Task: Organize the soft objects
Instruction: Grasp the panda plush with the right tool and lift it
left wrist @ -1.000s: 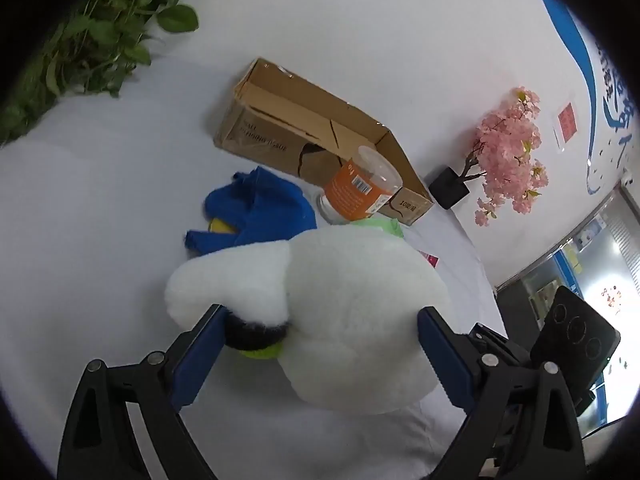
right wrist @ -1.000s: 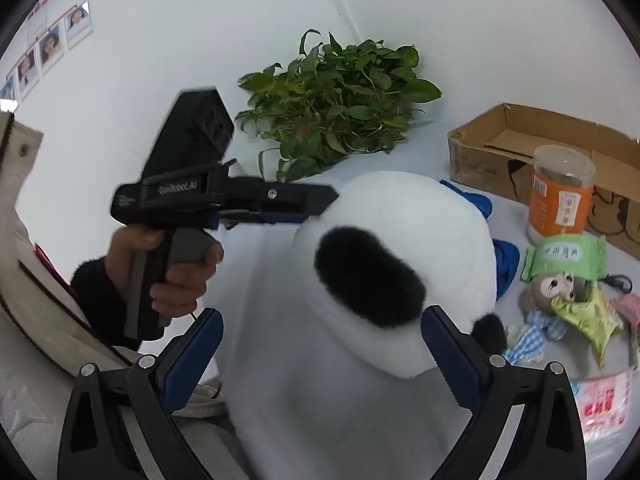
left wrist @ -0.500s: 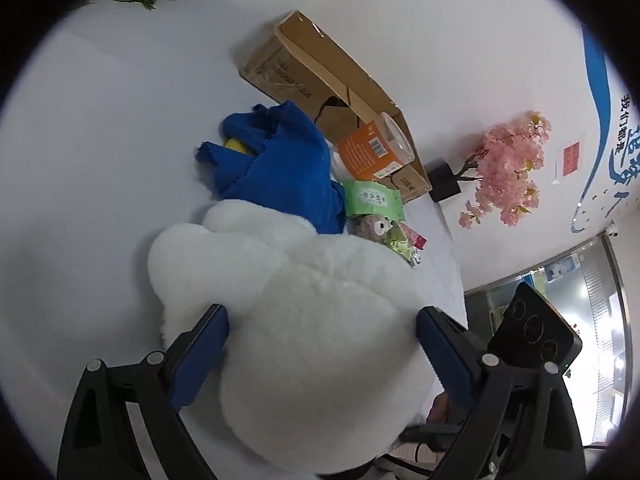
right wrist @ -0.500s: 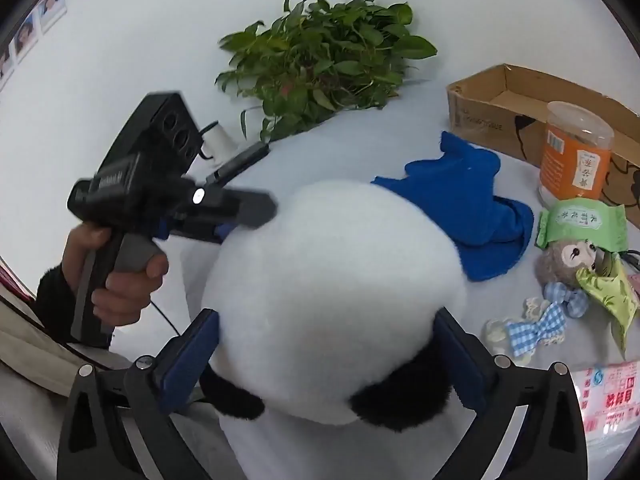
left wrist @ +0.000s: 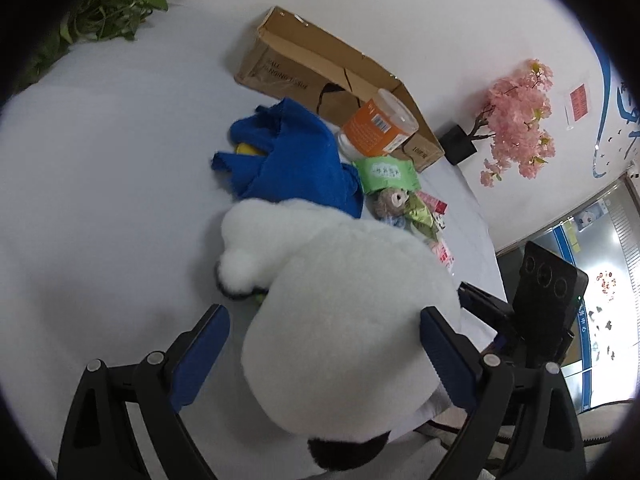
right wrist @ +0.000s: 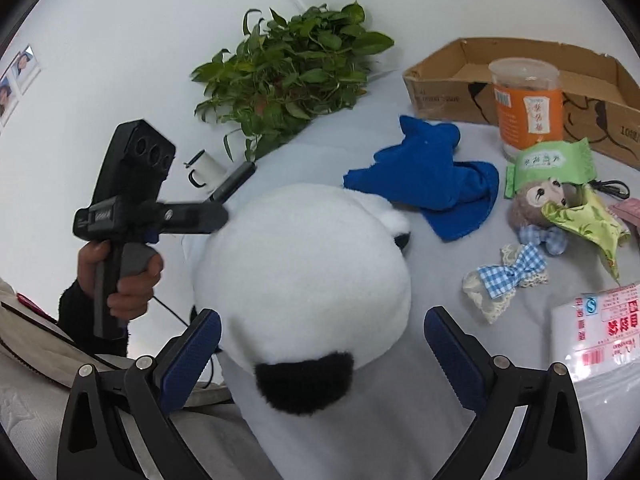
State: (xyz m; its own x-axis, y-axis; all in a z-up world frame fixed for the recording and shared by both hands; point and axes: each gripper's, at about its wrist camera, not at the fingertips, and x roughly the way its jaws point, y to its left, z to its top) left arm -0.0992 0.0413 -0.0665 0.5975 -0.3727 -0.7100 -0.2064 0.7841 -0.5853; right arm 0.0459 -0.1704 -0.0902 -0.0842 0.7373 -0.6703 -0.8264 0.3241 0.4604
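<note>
Both claws stood spread around the white plush panda at frame centre: left claw, right claw. Blue cloth lay beyond.

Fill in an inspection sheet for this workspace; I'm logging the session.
Surface: white table.
Job's things: panda plush, blue cloth, small doll, gingham bow.
Clutter: cardboard box, orange jar, green packet, sealed bag.
Grippers: left gripper and right gripper open around the plush.
Cables: black cable.
Surroundings: leafy plant, pink blossom tree, mug.
</note>
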